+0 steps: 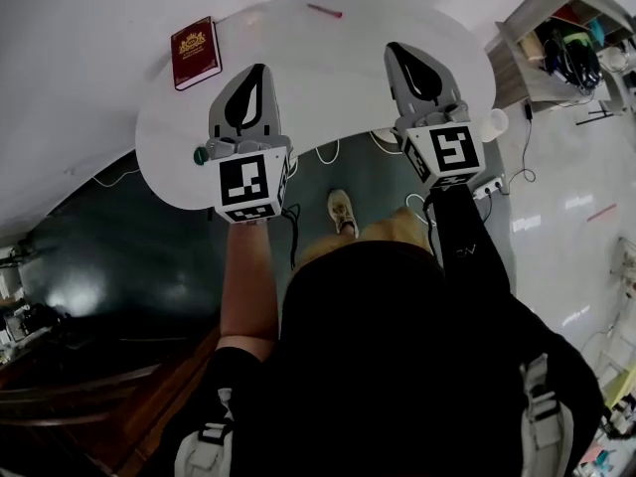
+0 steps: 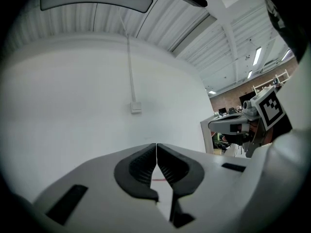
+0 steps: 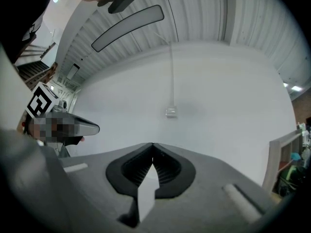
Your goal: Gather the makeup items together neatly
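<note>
- A red book (image 1: 195,53) lies at the white table's (image 1: 328,82) far left; a small green item (image 1: 201,154) sits on its near left rim.
- The left gripper (image 1: 256,70) hangs over the table, fingers pressed together and empty.
- A thin pink stick (image 1: 325,10) lies at the table's far edge.
- The right gripper (image 1: 396,48) is likewise closed on nothing, with a white cup (image 1: 494,124) by the right rim.
- Only the gripper views show the wall socket (image 2: 136,108) beyond the table.
</note>
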Demonstrator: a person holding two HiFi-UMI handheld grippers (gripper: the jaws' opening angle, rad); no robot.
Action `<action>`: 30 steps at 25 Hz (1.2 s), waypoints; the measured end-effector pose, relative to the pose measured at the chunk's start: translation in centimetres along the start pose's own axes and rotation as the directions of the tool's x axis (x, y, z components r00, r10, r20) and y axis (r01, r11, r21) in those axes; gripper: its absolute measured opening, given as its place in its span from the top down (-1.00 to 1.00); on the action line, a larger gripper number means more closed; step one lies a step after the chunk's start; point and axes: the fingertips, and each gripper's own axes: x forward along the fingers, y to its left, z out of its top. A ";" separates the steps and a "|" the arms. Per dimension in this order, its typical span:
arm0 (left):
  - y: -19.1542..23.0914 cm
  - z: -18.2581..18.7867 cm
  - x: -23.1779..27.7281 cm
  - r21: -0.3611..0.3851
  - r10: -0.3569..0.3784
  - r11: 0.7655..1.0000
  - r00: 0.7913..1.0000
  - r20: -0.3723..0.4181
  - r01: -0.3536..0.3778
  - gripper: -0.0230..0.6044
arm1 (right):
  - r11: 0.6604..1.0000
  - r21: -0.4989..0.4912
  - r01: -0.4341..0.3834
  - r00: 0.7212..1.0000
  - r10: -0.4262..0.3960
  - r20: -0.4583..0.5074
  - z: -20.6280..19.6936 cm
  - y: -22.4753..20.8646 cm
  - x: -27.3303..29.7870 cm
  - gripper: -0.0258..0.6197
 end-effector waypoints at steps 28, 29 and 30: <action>4.6 -2.8 15.8 -0.084 0.059 0.994 0.995 -0.079 -0.066 0.89 | 0.986 0.040 -0.165 0.985 0.166 -0.048 -4.6 -7.2 18.7 0.91; 4.8 -3.1 16.4 -0.079 0.067 0.994 0.994 -0.089 -0.074 0.89 | 0.985 0.043 -0.169 0.984 0.171 -0.052 -5.1 -7.8 19.4 0.91; 5.0 -3.4 16.9 -0.076 0.075 0.994 0.992 -0.100 -0.082 0.89 | 0.984 0.043 -0.174 0.983 0.176 -0.058 -5.7 -8.2 20.2 0.91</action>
